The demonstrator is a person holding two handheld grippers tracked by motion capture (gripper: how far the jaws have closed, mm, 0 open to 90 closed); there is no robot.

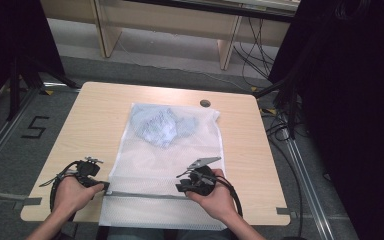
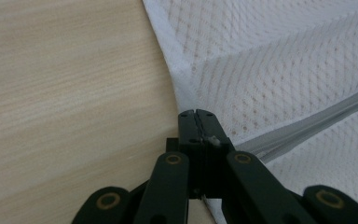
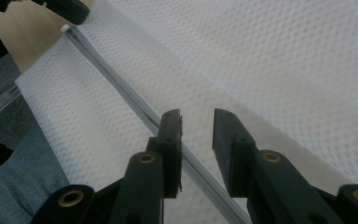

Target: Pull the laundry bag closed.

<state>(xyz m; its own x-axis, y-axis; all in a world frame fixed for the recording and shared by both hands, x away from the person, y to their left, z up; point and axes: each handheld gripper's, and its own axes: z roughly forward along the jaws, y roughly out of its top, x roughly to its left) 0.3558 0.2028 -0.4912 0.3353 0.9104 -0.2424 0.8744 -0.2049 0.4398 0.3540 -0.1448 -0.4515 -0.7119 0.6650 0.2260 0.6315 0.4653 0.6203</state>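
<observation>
Right tool (image 3: 197, 122): jaws parted with a clear gap, hanging low over the white mesh bag (image 3: 270, 60). A grey zipper (image 3: 121, 77) runs slantwise across the mesh from upper left toward the bottom, passing under or just beside the left-hand jaw; contact cannot be told. Far end of the zipper meets the other tool (image 3: 67, 9) at the top left, by a patch of tabletop (image 3: 25, 32); blue denim (image 3: 9, 186) lies lower left beyond the bag's edge.

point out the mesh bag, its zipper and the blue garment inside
mesh bag (image 1: 162, 160), high view, on its bare white middle panel
zipper (image 1: 145, 195), high view, on the grey strip midway between the two grippers
blue garment (image 1: 160, 126), high view, on the centre of the bundle under the mesh
</observation>
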